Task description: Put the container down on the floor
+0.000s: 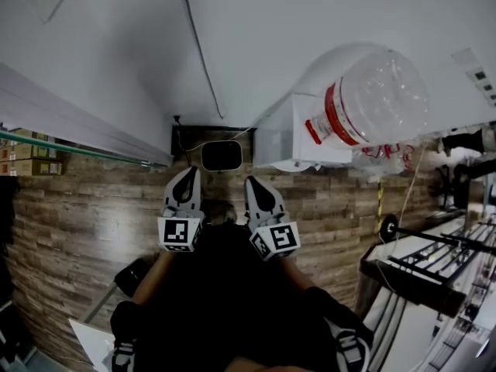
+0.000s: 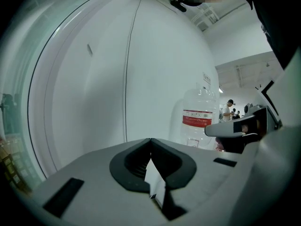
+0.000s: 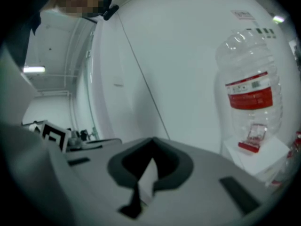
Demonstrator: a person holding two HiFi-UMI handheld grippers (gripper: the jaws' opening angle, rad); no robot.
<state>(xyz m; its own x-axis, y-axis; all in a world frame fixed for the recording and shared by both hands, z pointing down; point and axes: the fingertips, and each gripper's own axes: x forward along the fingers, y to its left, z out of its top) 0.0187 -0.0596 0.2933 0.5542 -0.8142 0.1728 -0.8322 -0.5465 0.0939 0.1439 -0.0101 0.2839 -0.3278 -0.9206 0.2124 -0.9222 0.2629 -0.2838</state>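
The container (image 1: 372, 103), a large clear bottle with a red label, is seen standing on a white box (image 1: 280, 142) against the pale wall (image 1: 256, 37), at the far right of the scene and raised above the wood-patterned floor (image 1: 85, 208). It is touched by neither gripper. The left gripper (image 1: 187, 178) and right gripper (image 1: 256, 186) are held side by side near the person's body, well apart from the container. The jaws of each are closed together with nothing between them.

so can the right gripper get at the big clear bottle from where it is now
Probably yes. Nothing stands between the right gripper and the clear bottle, which sits exposed on the white box ahead to its right. The jaws are shut, so they would need to open first.
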